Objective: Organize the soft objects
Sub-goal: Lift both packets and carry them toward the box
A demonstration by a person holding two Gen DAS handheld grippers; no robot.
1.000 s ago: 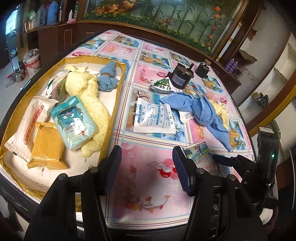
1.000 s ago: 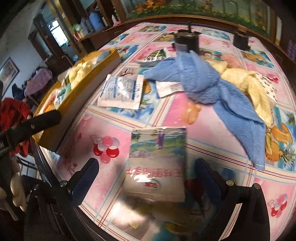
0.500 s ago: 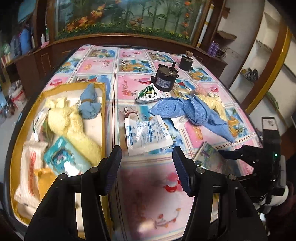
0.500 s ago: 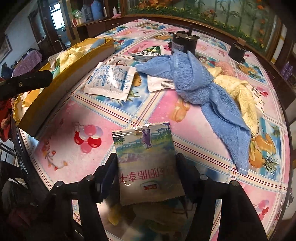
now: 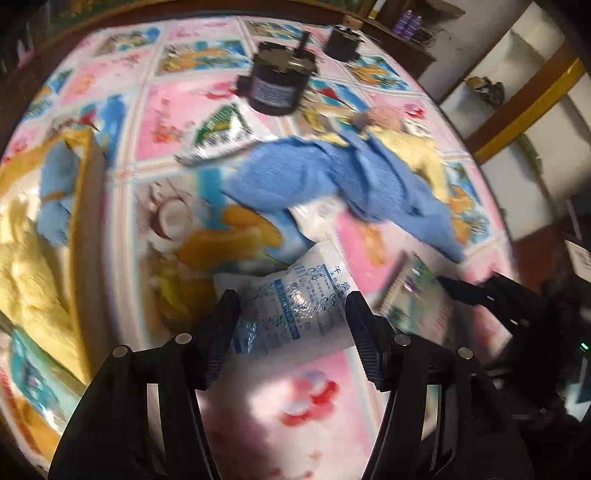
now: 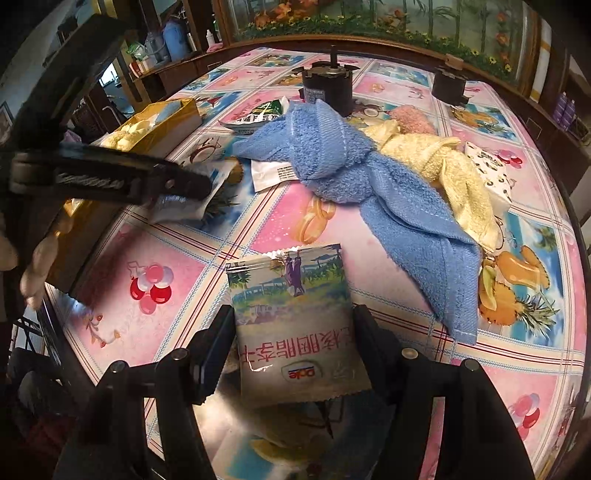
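Now right gripper (image 6: 291,341) jaws clamping landscape-print packet (image 6: 291,314), just closed

Both wrist views look steeply down, close, sharing the blue towel (image 5: 343,181).

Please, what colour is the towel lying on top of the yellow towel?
Blue. The towel shows best in the right wrist view.

A lived-in home room: a table under a glossy cartoon-print oilcloth (image 6: 177,295), a long glass aquarium with plastic plants (image 6: 369,18) at twelve o'clock, dark wooden cabinets with bottles (image 6: 173,37) at ten o'clock, white wall shelves (image 5: 517,74) at two o'clock.
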